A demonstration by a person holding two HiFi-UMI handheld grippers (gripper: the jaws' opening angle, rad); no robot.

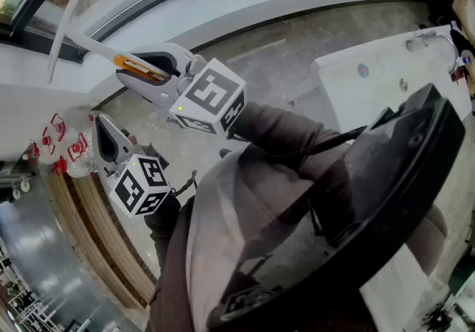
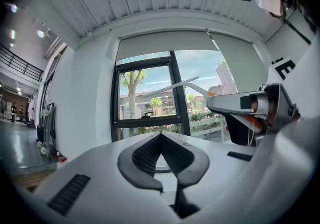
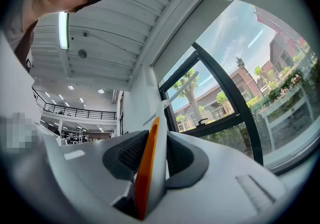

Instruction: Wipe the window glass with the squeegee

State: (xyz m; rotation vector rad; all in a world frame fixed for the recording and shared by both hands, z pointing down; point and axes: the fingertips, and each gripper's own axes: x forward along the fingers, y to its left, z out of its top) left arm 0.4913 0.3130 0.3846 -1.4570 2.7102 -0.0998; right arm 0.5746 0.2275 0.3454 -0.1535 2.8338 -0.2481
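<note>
Here our right tool points up at the window glass, pinching the squeegee by its handle; our left tool, lower, sits pressed together, empty.

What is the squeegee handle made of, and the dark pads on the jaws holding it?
Squeegee handle: probably plastic, smooth and slightly glossy, white with an orange strip. Pads: likely rubber, matte dark grey with a fine ribbed texture, seemingly for grip.
</note>
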